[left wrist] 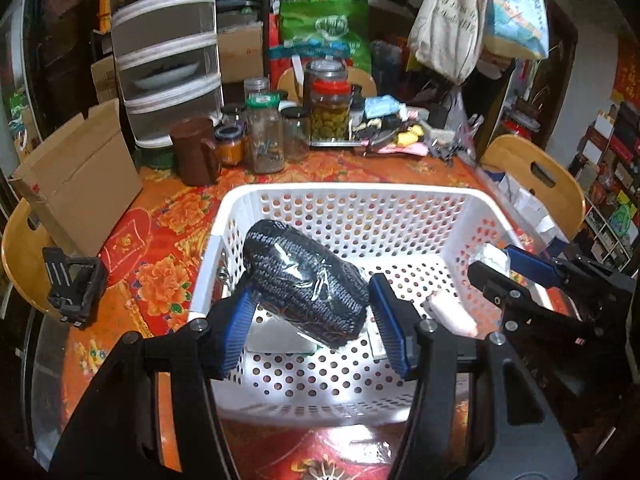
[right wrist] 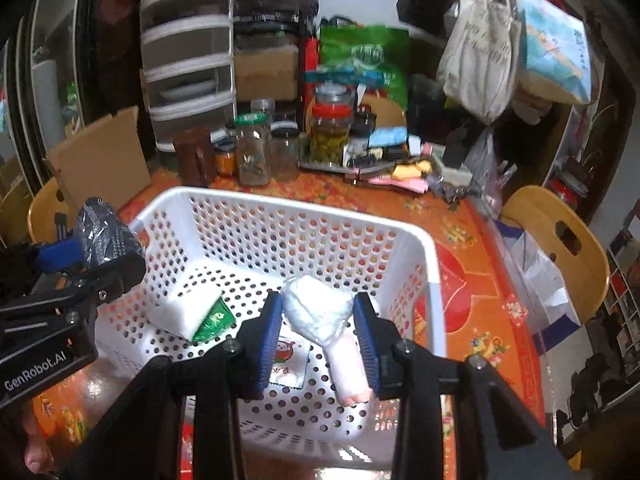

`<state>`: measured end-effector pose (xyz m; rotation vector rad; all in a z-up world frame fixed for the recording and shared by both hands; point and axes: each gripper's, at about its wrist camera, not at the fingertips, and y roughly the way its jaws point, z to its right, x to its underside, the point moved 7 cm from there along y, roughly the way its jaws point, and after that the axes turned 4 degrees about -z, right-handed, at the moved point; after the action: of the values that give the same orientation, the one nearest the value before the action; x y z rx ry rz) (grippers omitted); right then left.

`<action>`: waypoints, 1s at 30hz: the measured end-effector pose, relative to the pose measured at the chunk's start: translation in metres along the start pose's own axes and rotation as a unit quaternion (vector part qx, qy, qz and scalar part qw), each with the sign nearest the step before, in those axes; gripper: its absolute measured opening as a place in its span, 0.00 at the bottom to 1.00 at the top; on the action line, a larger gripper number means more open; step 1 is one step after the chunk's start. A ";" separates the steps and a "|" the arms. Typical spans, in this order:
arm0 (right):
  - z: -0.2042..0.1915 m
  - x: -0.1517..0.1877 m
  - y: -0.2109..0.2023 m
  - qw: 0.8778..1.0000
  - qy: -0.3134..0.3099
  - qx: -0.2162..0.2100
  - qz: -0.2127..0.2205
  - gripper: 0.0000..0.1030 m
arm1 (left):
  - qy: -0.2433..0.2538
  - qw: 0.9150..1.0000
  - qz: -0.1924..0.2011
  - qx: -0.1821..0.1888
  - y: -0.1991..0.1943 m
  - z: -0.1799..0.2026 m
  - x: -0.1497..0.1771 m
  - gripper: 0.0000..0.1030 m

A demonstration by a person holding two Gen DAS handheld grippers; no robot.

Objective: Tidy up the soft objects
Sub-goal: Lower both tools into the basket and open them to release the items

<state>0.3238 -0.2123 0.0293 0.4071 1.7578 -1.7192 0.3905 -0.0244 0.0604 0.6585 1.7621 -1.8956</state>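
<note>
while both loads hang over the white basket [left wrist: 344, 196], the left gripper [left wrist: 314, 320] clamps a black wrapped bundle [left wrist: 304, 284], the right gripper [right wrist: 316, 334] a white wrapped bundle [right wrist: 316, 308]; next, lower and release.

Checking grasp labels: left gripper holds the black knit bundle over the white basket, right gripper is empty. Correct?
Not quite. The right gripper is shut on a white wrapped bundle, as the right wrist view shows. The left gripper does hold the black knit bundle over the white basket.
</note>
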 end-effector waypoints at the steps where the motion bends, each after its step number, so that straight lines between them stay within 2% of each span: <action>1: 0.000 0.000 0.007 1.000 0.001 -0.002 -0.009 0.34 | 0.001 1.000 -0.007 -0.002 0.007 0.001 -0.001 0.53; 6: 0.005 0.003 0.036 0.999 0.010 -0.005 -0.037 0.34 | 0.005 0.999 -0.039 -0.008 0.042 0.004 0.000 0.53; 12: 0.013 0.012 0.057 0.998 0.024 -0.006 -0.056 0.34 | 0.004 0.998 -0.056 -0.008 0.067 0.002 0.009 0.53; 20: 0.015 0.016 0.062 0.998 0.022 -0.001 -0.057 0.35 | -0.003 0.997 -0.075 0.003 0.087 0.002 0.020 0.53; 30: 0.012 0.018 0.059 0.998 0.024 -0.002 -0.057 0.35 | -0.007 0.997 -0.078 0.007 0.092 0.003 0.028 0.53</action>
<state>0.3503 -0.2223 -0.0271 0.3542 1.8510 -1.7985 0.4267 -0.0338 -0.0285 0.5238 1.8391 -2.0125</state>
